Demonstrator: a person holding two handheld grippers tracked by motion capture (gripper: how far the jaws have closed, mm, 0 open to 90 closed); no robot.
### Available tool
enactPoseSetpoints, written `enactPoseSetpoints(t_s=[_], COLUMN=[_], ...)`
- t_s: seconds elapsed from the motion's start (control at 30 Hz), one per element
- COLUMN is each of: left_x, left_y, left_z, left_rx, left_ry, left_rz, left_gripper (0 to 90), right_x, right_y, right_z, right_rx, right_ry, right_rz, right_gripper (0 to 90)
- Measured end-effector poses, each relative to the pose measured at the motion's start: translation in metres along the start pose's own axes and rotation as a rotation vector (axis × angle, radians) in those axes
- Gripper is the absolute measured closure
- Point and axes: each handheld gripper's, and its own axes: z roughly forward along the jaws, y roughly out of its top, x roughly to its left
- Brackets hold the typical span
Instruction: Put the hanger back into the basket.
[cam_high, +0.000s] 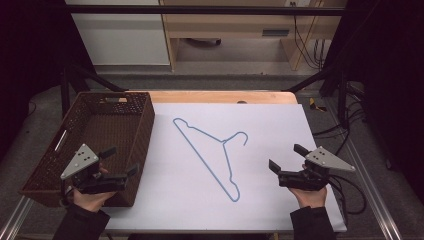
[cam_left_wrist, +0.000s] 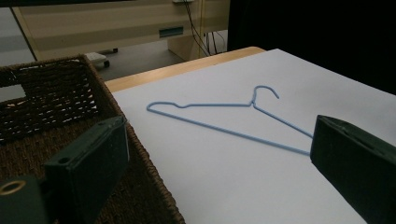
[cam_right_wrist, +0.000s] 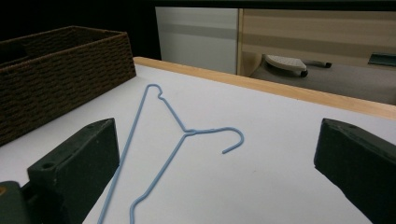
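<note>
A thin blue wire hanger (cam_high: 212, 150) lies flat in the middle of the white sheet (cam_high: 260, 200), hook toward the right. It shows ahead of the jaws in the left gripper view (cam_left_wrist: 219, 116) and the right gripper view (cam_right_wrist: 177, 135). My left gripper (cam_high: 120, 161) is held over the near right corner of the brown wicker basket (cam_high: 65, 150), open, nothing between its jaws. My right gripper (cam_high: 287, 157) hovers over the sheet right of the hanger, open and empty. Both are clear of the hanger.
The wicker basket (cam_left_wrist: 51, 102) sits at the table's left, overhanging its edge. A wooden table edge (cam_high: 220, 96) runs behind the sheet. Beyond it stand a white cabinet (cam_high: 120, 35) and a wooden desk (cam_high: 235, 25). Cables (cam_high: 350, 190) trail at the right.
</note>
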Motion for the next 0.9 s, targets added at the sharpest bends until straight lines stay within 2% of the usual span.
enactPoseSetpoints(t_s=[0.53, 0.9], left_x=[-0.006, -0.007], left_y=[-0.002, -0.002], left_z=[0.006, 0.007], left_rx=[0.014, 0.018], left_ry=[-0.019, -0.021], left_rz=[0.003, 0.006], left_gripper=[4.9, 4.9], right_x=[0.003, 0.020], right_y=[-0.001, 0.007], right_z=[0.007, 0.029], right_rx=[0.028, 0.070], right_ry=[0.000, 0.041], right_rz=[-0.002, -0.026], right_gripper=[1.9, 3.2])
